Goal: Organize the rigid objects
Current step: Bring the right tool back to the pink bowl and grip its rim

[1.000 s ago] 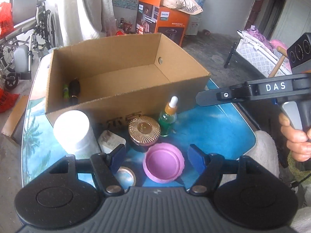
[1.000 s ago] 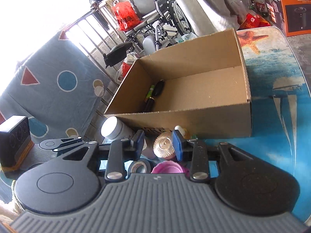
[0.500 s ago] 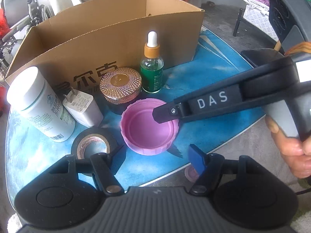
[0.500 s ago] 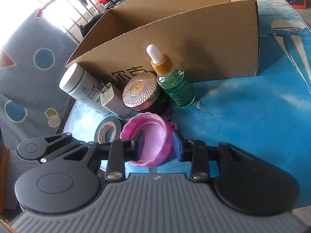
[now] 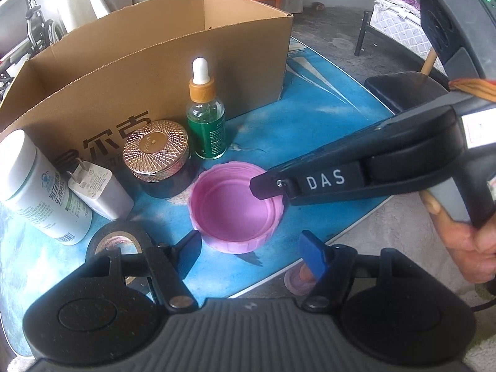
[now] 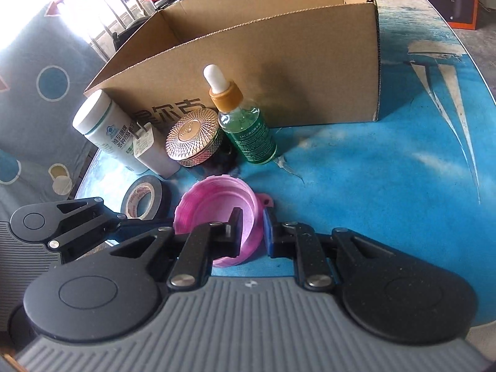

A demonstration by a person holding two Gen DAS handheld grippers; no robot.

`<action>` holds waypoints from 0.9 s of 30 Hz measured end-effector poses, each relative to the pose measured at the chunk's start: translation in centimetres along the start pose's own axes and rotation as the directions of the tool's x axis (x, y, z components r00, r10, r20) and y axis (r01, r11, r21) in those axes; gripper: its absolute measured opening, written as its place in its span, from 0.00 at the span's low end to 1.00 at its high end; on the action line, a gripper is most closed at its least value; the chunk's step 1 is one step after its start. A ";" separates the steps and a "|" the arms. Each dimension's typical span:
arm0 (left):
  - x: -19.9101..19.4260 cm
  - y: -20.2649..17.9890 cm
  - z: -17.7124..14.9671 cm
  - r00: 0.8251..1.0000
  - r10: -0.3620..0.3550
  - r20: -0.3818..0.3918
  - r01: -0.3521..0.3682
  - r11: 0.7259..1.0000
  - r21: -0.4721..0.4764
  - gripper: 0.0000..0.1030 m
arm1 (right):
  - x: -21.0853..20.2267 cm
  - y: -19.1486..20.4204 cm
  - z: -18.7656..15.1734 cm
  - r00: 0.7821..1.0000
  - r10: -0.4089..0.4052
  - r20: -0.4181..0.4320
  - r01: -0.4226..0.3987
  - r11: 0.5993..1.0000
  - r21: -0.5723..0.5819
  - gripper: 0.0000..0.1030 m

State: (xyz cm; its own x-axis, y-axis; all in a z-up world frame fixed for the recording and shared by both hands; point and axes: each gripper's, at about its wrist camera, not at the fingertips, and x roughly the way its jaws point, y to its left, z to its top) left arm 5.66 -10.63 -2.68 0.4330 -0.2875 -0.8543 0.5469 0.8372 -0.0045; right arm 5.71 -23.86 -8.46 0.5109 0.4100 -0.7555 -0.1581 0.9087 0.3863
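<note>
A pink lid lies open side up on the blue table in front of a cardboard box. My right gripper is shut on the lid's near wall, one finger inside and one outside; it shows in the left wrist view reaching in from the right. My left gripper is open and empty just in front of the lid. Behind the lid stand a green dropper bottle and a gold-lidded jar.
A white charger plug, a white bottle and a roll of black tape stand left of the lid. The table edge runs close on my right.
Both grippers dropped low toward the table. The right gripper moved onto the pink lid and closed on its wall. The left gripper stays open.
</note>
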 end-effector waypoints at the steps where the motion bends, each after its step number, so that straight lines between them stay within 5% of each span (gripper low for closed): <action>1: 0.0 -0.3 0.1 1.000 0.005 0.005 -0.005 1.000 0.007 0.69 | -0.1 -0.2 -0.1 1.000 0.001 -0.002 -0.001 1.000 0.006 0.13; 27: 2.3 -0.4 1.0 0.996 0.089 -0.003 -0.089 0.994 0.059 0.67 | 0.3 -1.1 -0.6 0.999 0.041 -0.004 -0.041 0.998 0.055 0.15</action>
State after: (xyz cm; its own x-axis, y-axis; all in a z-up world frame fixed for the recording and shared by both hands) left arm 7.17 -12.08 -4.11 0.4781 -0.2106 -0.8527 0.5480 0.8302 0.1021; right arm 5.49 -24.75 -9.43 0.5003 0.4476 -0.7412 -0.1326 0.8855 0.4453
